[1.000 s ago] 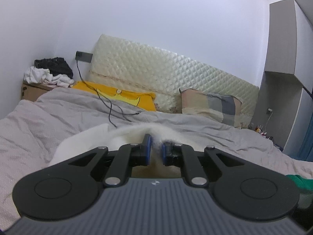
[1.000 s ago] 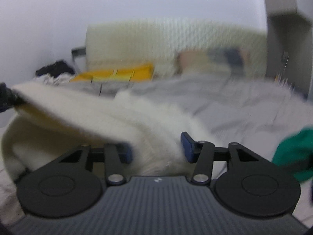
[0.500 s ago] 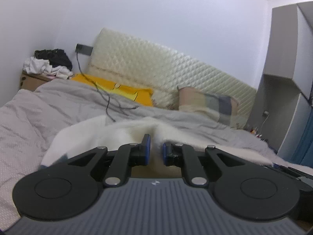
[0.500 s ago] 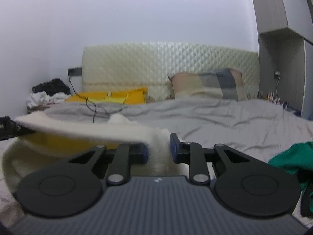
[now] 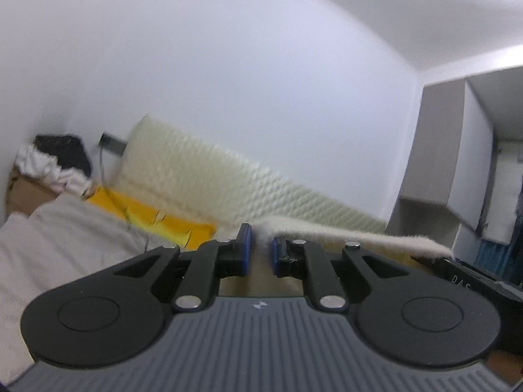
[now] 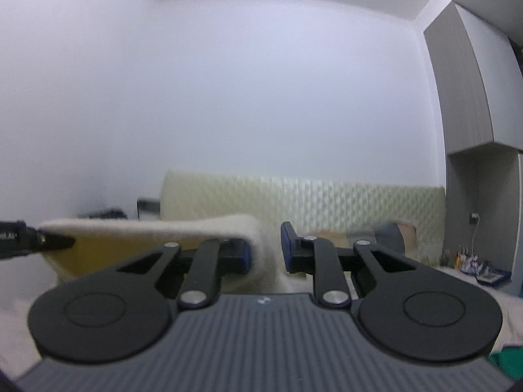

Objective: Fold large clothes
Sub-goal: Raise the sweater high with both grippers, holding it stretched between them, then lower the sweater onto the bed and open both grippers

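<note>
The left gripper (image 5: 260,250) has its blue pads drawn close and pinches the fuzzy cream garment (image 5: 353,236) between them. From that pinch the garment's top edge runs off to the right as a taut, furry band, ending at the dark tip of the right gripper (image 5: 464,272) near the right edge of the left wrist view. The right gripper (image 6: 265,249), seen from its own camera, has the same cream garment (image 6: 157,228) bunched between its pads; its jaws are closing on the cloth, and the cloth fills the gap between them. From there the garment's edge stretches left to the black tip of the left gripper (image 6: 49,240), with a yellowish inner face (image 6: 130,251) hanging below the edge. So the garment is up in the air, strung between the two grippers, above the bed (image 5: 59,245).

The bed's grey cover lies at lower left of the left wrist view. A yellow pillow (image 5: 157,220) sits at the head end against the quilted cream headboard (image 5: 202,179). At the bed's far left corner a cardboard box (image 5: 26,192) carries a heap of white and dark clothes (image 5: 55,160). A patterned pillow (image 6: 392,232) shows only as a blur by the headboard, probably at the head end's right side. A grey wardrobe (image 6: 470,98) stands to the right, and something green (image 6: 506,359) shows at the lower right corner of the right wrist view.
</note>
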